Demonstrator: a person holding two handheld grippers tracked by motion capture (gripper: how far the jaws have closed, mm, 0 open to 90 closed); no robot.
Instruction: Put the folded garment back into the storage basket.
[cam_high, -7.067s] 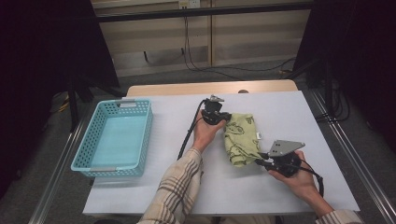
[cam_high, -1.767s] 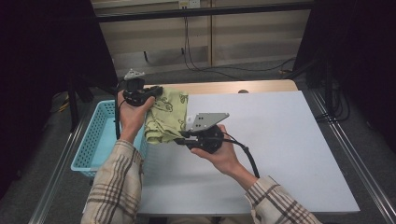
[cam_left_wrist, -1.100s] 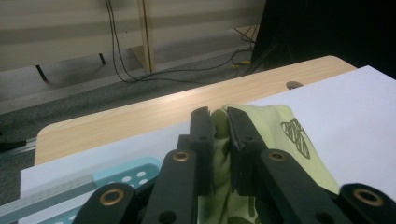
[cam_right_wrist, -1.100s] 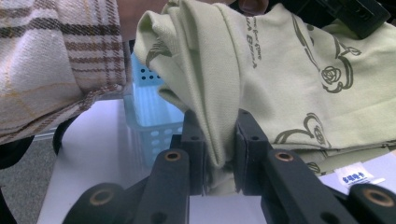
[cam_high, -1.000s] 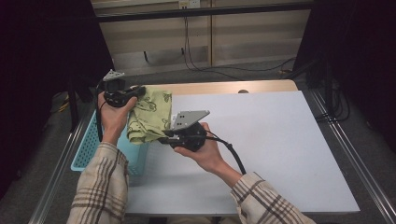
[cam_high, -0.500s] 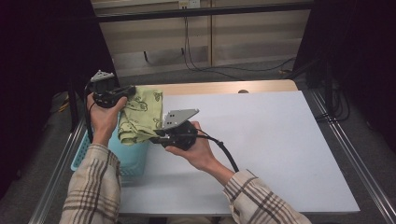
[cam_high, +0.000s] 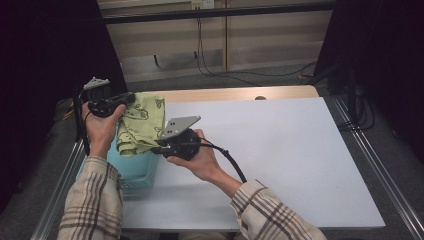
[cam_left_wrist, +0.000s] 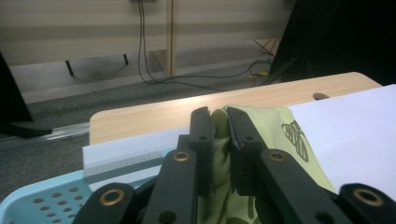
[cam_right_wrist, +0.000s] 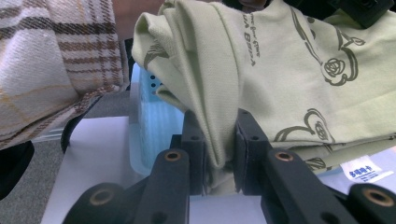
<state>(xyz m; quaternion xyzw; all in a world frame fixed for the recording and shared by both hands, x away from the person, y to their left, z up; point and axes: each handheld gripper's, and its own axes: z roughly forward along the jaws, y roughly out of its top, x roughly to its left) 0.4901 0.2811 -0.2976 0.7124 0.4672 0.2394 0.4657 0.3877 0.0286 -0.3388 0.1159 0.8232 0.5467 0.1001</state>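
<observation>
A folded light-green cloth (cam_high: 141, 125) with dark printed figures hangs in the air over the turquoise basket (cam_high: 135, 170) at the table's left edge. My left gripper (cam_high: 129, 98) is shut on the cloth's far corner; in the left gripper view the fabric (cam_left_wrist: 252, 140) is pinched between the black jaws of that gripper (cam_left_wrist: 219, 122). My right gripper (cam_high: 159, 146) is shut on the cloth's near edge. The right gripper view has a fold of the cloth (cam_right_wrist: 261, 70) squeezed between the jaws of the right gripper (cam_right_wrist: 218, 126), with the basket (cam_right_wrist: 154, 126) just beyond it.
The white tabletop (cam_high: 280, 150) stretches to the right. A wooden strip (cam_high: 240, 93) runs along its far edge. Metal rails (cam_high: 380, 165) flank the table. Both plaid sleeves (cam_high: 95, 200) come in from the bottom, and a cable (cam_high: 227, 160) trails from the right gripper.
Both grippers have carried the cloth leftward, from over the table's left part to above the basket. Both grips stay the same.
</observation>
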